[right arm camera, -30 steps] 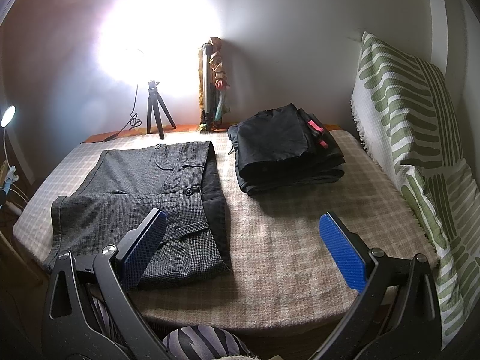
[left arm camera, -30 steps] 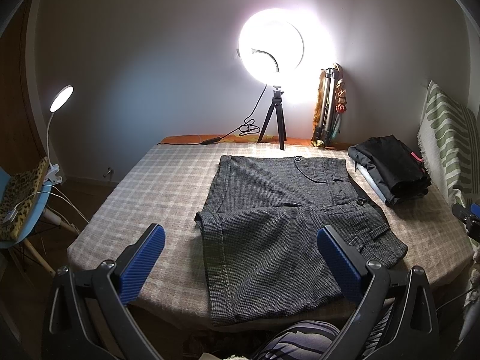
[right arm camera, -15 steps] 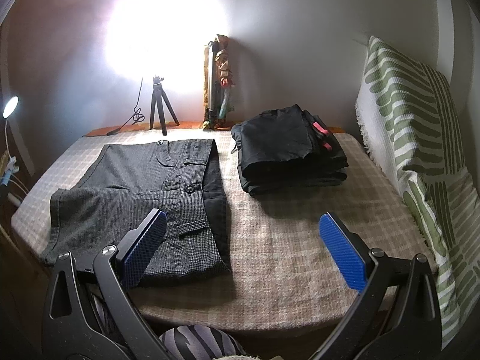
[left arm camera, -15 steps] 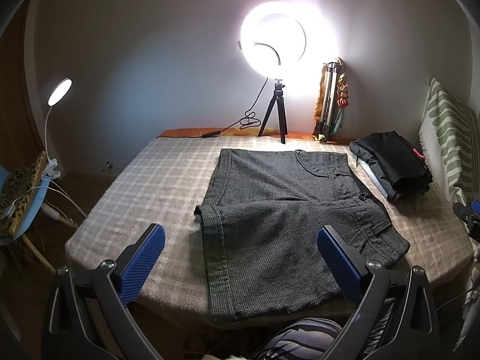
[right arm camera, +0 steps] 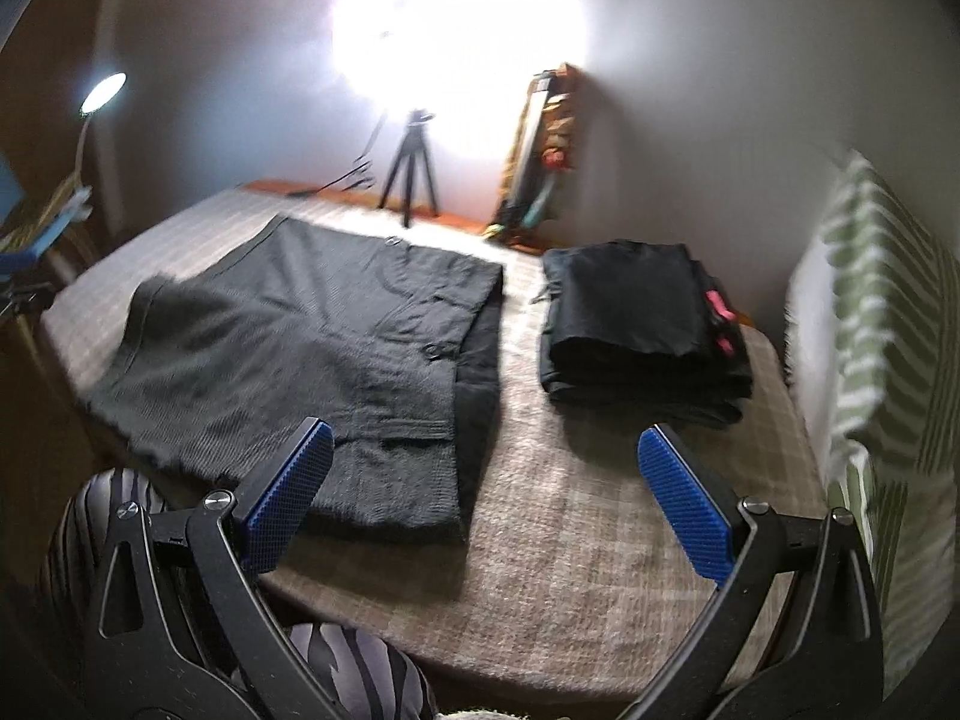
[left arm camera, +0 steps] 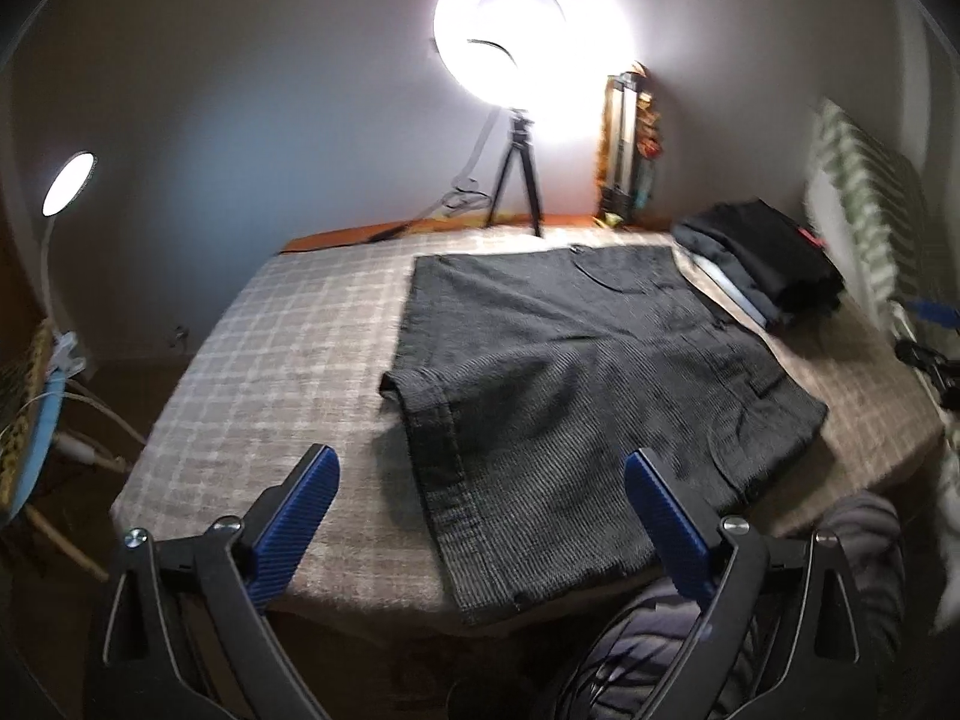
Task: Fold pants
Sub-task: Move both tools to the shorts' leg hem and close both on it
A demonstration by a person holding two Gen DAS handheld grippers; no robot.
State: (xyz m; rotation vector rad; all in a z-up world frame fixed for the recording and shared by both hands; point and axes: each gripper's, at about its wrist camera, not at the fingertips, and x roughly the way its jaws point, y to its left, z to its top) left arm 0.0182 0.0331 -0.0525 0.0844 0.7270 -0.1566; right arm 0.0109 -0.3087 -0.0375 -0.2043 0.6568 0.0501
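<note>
**Both hand-held grippers spread above the near edge, grey pants flat ahead**

The left hand-held gripper [left arm camera: 480, 516] hangs over the near edge of the counter [left arm camera: 288, 360], its blue pads [left arm camera: 294, 516] spread wide and holding nothing. Between and just beyond its fingers lie the grey pants [left arm camera: 576, 384], flat on the checked cloth, one leg folded across the other so that a hemmed leg opening points toward the gripper and slightly overhangs the near edge. The waistband end, with its pockets and buttons, lies ahead and to the right of this gripper.

The right hand-held gripper [right arm camera: 486, 510] is likewise spread and empty, with nothing touching its pads [right arm camera: 684, 510]. Its left finger sits over the near right corner of the pants [right arm camera: 312, 360]; its right finger is over bare cloth on the counter [right arm camera: 570, 528]. Ahead of it, slightly right, a stack of folded dark clothes [right arm camera: 642, 324] rests apart from the pants, with a pink tag showing on its right side. Further right of this gripper stands a green-and-white striped cushion [right arm camera: 882, 324].

Far ahead of both grippers, at the back of the counter, a ring light [left arm camera: 516, 42] shines on a small tripod [left arm camera: 516, 180]. Off to the left of the left gripper a desk lamp [left arm camera: 69, 183] glows. Both views are blurred.
</note>
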